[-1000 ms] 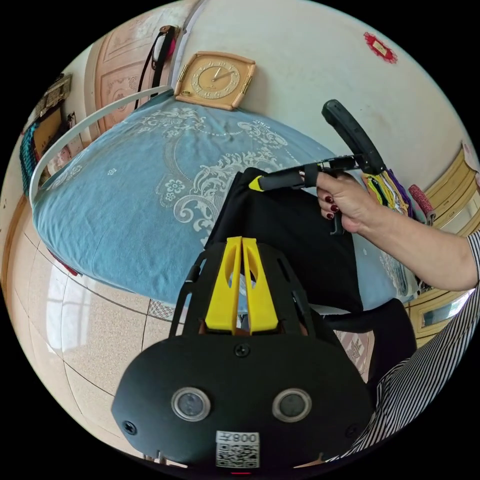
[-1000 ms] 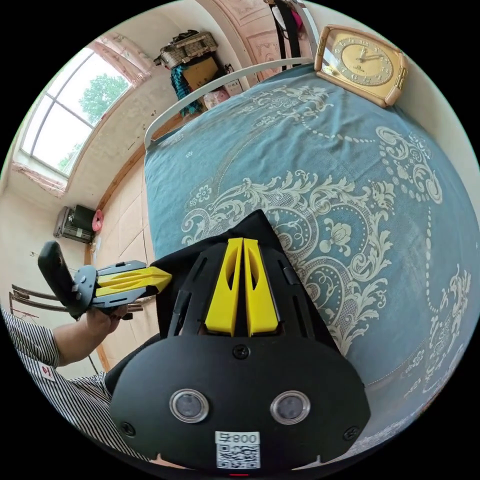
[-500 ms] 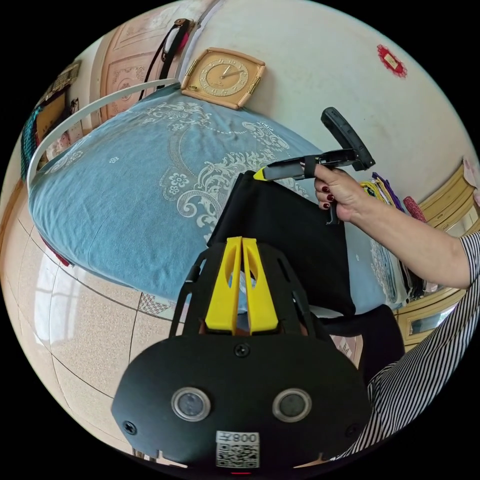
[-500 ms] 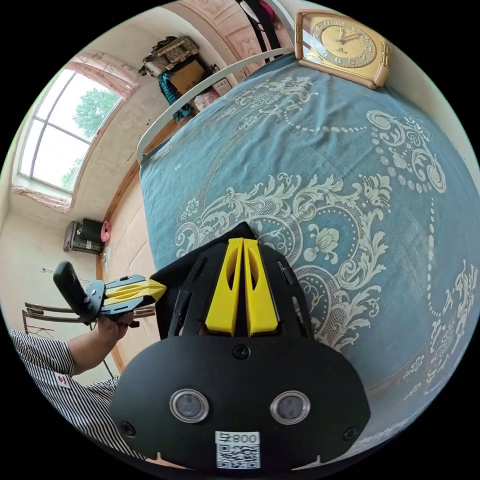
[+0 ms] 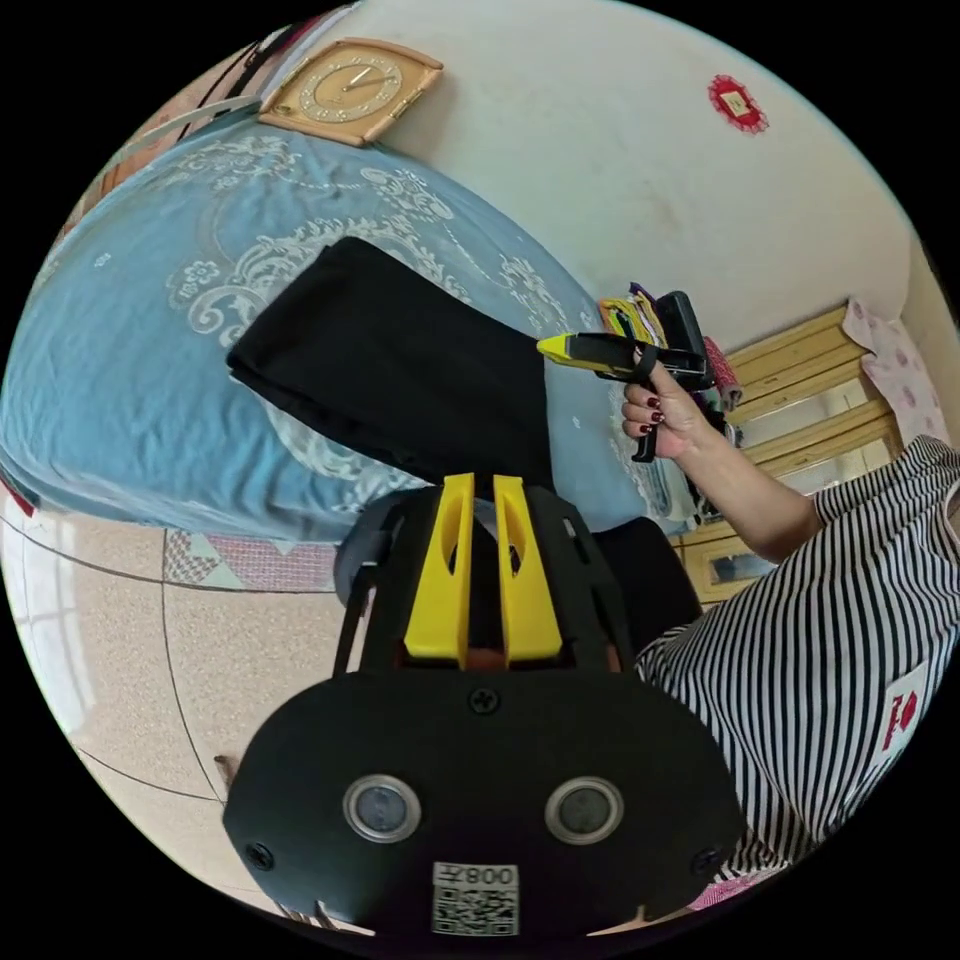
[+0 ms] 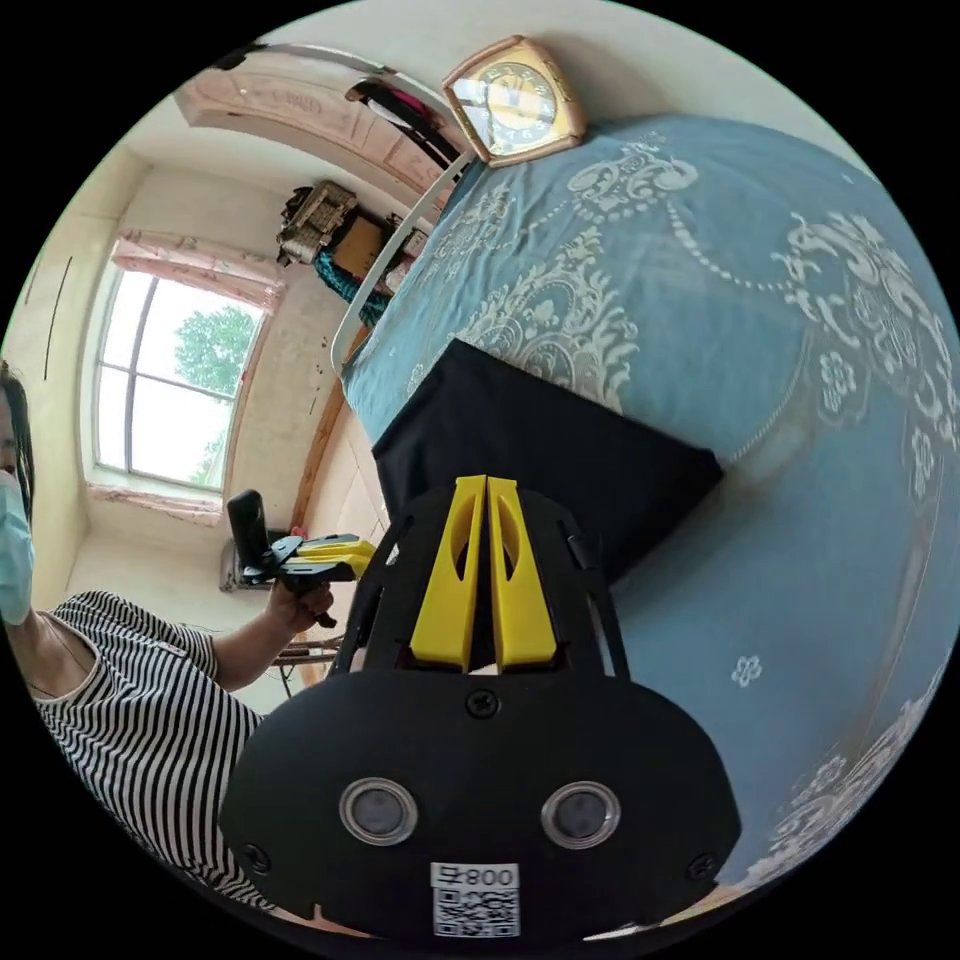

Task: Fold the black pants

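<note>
Left gripper view: the left gripper [image 5: 477, 490] has its two yellow jaws a little apart, with a narrow gap between them, and they grasp nothing. Just beyond the tips the black pants [image 5: 390, 365] lie folded in a flat rectangle on the blue patterned bedspread [image 5: 120, 330], near the edge of the bed. To the right, the right gripper [image 5: 552, 346] is held by a hand [image 5: 665, 415] above the bedspread, its jaws pressed together and empty. A gold clock [image 5: 350, 90] leans at the far wall.

Right gripper view: the right gripper [image 6: 485, 490] has its jaws clenched on nothing, and the black pants [image 6: 540, 450] lie beyond the tips. On the left, the person's other hand [image 6: 300, 600] holds the left gripper [image 6: 365, 548] off the bed; I cannot tell its jaws here.
</note>
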The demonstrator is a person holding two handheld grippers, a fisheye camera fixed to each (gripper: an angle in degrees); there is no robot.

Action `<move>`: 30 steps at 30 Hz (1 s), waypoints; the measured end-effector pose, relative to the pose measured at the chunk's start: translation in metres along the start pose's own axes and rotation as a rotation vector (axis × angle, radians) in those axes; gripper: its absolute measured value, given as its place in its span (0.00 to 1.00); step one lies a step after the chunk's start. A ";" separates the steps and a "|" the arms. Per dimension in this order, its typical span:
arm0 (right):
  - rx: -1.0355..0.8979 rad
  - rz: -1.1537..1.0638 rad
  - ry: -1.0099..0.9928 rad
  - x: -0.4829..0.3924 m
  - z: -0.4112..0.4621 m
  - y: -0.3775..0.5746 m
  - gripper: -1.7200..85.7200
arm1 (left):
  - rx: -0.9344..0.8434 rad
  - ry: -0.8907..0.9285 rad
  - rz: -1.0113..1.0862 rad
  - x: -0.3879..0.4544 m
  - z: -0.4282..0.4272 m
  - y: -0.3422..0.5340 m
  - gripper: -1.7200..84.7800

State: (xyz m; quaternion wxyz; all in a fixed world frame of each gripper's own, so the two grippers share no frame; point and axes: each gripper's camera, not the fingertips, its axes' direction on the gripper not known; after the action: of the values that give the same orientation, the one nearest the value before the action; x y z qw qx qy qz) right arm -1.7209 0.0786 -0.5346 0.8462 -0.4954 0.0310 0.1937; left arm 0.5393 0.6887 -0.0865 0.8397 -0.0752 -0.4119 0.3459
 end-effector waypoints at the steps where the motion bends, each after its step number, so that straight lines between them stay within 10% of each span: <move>1: -0.002 0.028 -0.009 0.008 0.000 0.011 0.04 | -0.032 0.059 -0.006 0.001 0.011 -0.003 0.08; 12: 0.006 0.364 -0.316 0.121 0.048 0.132 0.11 | -0.326 0.253 -0.078 0.001 0.088 -0.044 0.08; 30: 0.009 0.443 -0.567 0.212 0.132 0.175 0.07 | -0.193 0.285 -0.116 -0.003 0.069 -0.042 0.04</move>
State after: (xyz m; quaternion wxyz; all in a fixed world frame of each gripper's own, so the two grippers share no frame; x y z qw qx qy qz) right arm -1.6062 0.3297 -0.6644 0.7610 -0.3994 -0.0974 0.5018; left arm 0.5082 0.6448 -0.0260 0.8970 -0.1797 -0.3236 0.2418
